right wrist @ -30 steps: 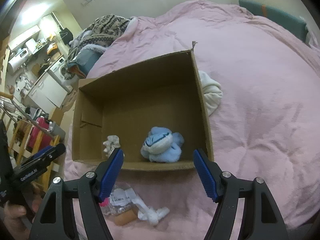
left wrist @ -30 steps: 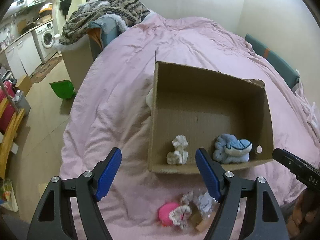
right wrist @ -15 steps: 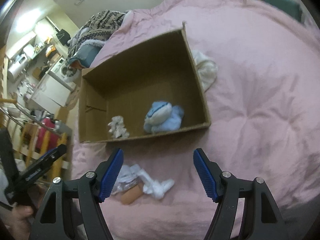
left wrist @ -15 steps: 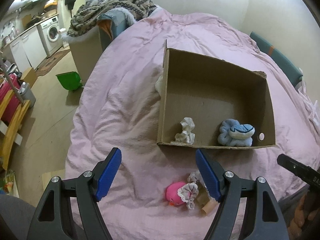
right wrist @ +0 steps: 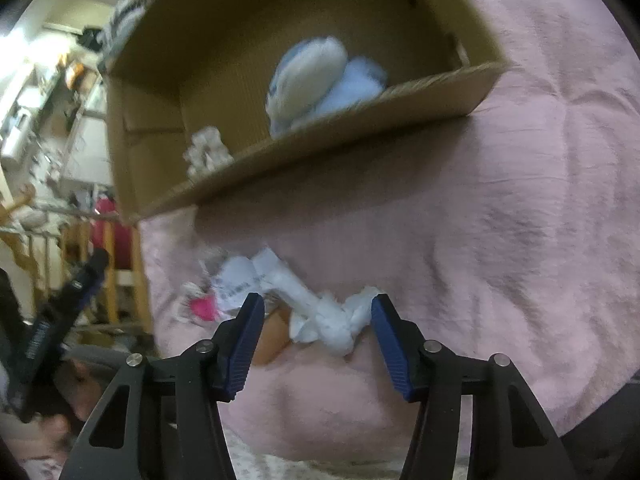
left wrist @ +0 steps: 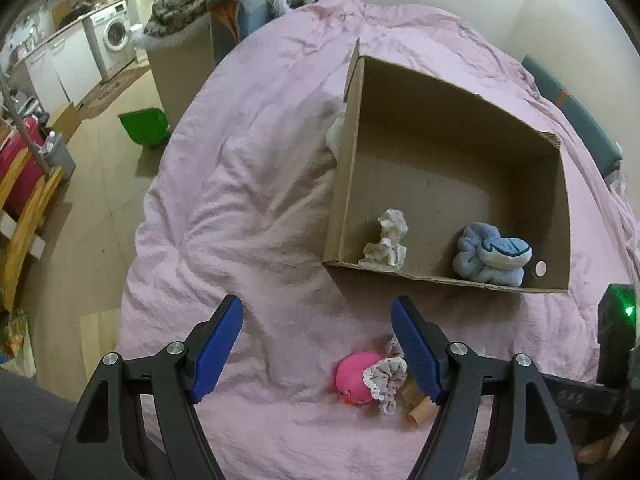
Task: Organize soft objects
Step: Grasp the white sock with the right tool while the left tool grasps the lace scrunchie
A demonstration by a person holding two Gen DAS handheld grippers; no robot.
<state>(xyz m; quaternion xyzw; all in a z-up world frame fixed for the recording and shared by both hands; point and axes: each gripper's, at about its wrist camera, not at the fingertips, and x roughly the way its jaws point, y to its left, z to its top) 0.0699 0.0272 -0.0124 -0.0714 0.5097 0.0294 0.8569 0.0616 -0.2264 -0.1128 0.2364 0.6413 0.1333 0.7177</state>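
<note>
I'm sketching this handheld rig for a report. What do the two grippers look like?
Both match: the left gripper and right gripper each have black, angular frames with triangular cut-outs, silver round pivot bolts, and two fingers faced with ribbed blue pads. The right gripper's body, seen from the left camera, carries a lit green light. No cables show.

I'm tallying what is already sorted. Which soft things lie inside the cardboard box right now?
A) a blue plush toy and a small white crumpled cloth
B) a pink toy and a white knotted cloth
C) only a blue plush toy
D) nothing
A: the cardboard box holds the blue plush toy and the small white crumpled cloth near its front wall.
</note>
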